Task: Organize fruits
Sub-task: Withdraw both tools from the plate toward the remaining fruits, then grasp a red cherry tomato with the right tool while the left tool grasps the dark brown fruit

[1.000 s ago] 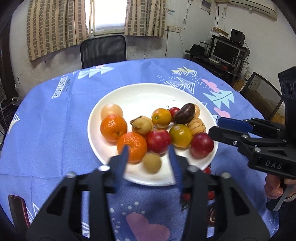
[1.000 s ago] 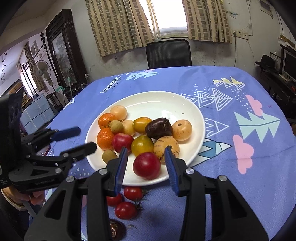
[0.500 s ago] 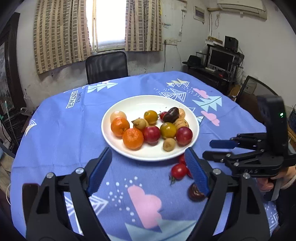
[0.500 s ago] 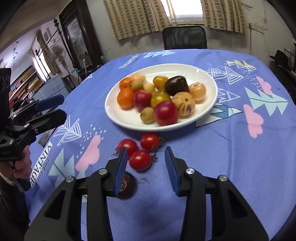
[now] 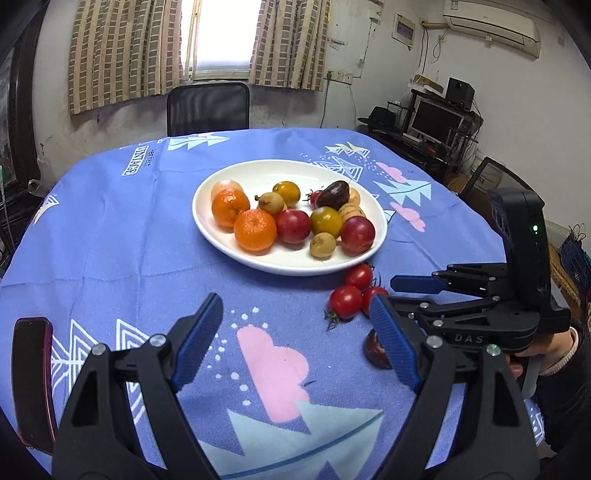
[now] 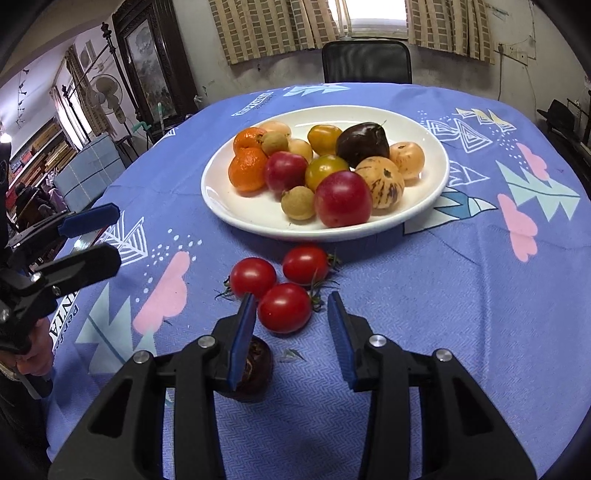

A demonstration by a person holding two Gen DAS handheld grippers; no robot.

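plate (image 6: 439, 177): round, glossy white, mid-counter (image 6: 480, 295), heaped with smooth fruit
tomatoes (image 6: 284, 307): three shiny red, on cloth just beside plate's near rim
dark fruit (image 6: 255, 369): wrinkled, partly behind right finger
left hand-held gripper (image 5: 295, 339): released, empty
right hand-held gripper (image 6: 291, 332): released, nearest tomato between fingers

A black chair (image 5: 208, 109) stands at twelve o'clock behind the blue patterned tablecloth (image 5: 110, 229), beneath checked curtains (image 5: 122, 48). At two o'clock a monitor (image 5: 436, 120) sits on a cluttered desk, an air conditioner (image 5: 489, 22) above. A fan (image 6: 107, 92) stands at ten o'clock.
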